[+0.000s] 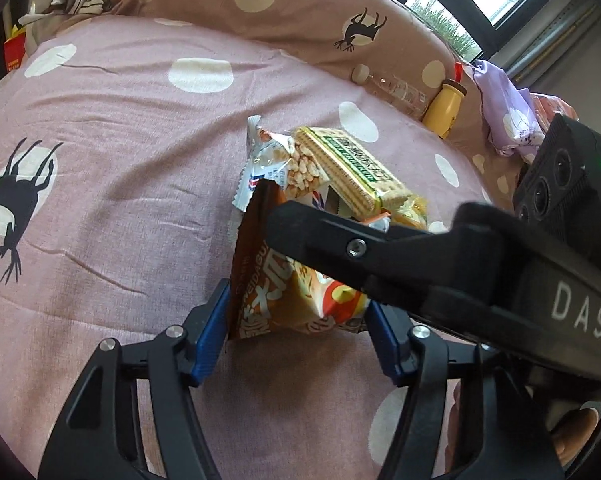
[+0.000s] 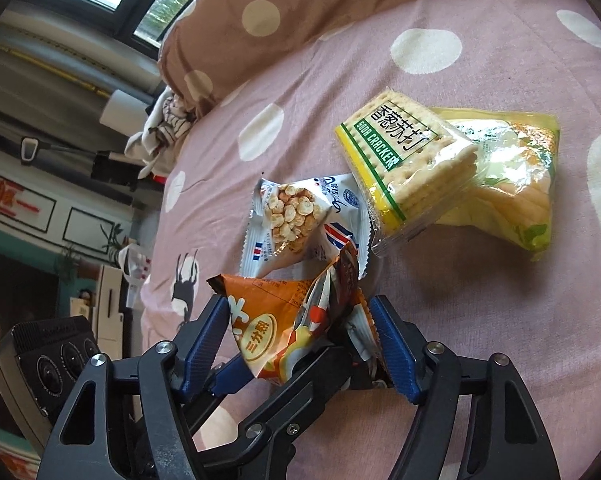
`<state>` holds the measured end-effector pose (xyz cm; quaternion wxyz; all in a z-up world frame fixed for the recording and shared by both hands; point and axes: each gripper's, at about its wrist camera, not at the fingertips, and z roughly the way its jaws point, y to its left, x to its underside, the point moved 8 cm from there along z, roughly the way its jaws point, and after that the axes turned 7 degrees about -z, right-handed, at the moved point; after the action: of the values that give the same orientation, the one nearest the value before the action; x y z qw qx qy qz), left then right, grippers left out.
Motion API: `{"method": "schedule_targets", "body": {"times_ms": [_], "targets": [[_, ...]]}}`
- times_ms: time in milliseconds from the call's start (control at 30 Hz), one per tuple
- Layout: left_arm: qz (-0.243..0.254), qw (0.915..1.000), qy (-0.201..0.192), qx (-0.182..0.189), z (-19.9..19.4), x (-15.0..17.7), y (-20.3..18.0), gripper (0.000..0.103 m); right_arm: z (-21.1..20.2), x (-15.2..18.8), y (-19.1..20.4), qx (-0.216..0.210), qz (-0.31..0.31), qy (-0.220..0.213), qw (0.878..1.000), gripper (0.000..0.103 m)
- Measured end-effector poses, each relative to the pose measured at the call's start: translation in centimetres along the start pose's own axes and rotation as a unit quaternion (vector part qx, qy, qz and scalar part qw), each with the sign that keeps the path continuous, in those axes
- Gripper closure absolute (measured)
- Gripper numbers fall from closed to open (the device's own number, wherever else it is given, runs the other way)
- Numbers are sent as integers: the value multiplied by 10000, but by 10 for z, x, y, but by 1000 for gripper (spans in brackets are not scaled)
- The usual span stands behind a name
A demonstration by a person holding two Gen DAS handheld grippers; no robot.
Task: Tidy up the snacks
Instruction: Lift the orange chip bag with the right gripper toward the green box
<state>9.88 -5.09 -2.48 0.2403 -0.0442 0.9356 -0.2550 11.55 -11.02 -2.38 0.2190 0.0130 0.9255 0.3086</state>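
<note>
Now we've got the pink spotted bedspread (image 1: 120,128) spread beneath both tongs, a soft bed for the pile. Ahead of our fingers lies the heap: yellow bag (image 2: 512,184) lowest, cracker pack (image 2: 412,160) leaning on it, white peanut pouch (image 2: 300,220) just beside, gathered together, we judge, for sorting. Nearest us, the orange snack bag (image 1: 284,292) sits between both pairs of pads. Our left gripper (image 1: 296,320) pinches it, jaws half spread, pads touching its sides. Our right gripper (image 2: 300,332) brackets it too, equally wide; whether it truly grips, we cannot tell.
</note>
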Motion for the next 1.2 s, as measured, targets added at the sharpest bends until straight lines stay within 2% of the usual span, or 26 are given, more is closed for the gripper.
{"method": "schedule_targets", "body": {"times_ms": [833, 1200], "targets": [[670, 9947, -761, 187, -60, 6, -57, 40, -82, -1, 33, -183, -388, -930, 9947, 28], [874, 9917, -883, 321, -72, 15, -84, 40, -114, 2, 32, -122, -453, -1207, 9916, 28]]}}
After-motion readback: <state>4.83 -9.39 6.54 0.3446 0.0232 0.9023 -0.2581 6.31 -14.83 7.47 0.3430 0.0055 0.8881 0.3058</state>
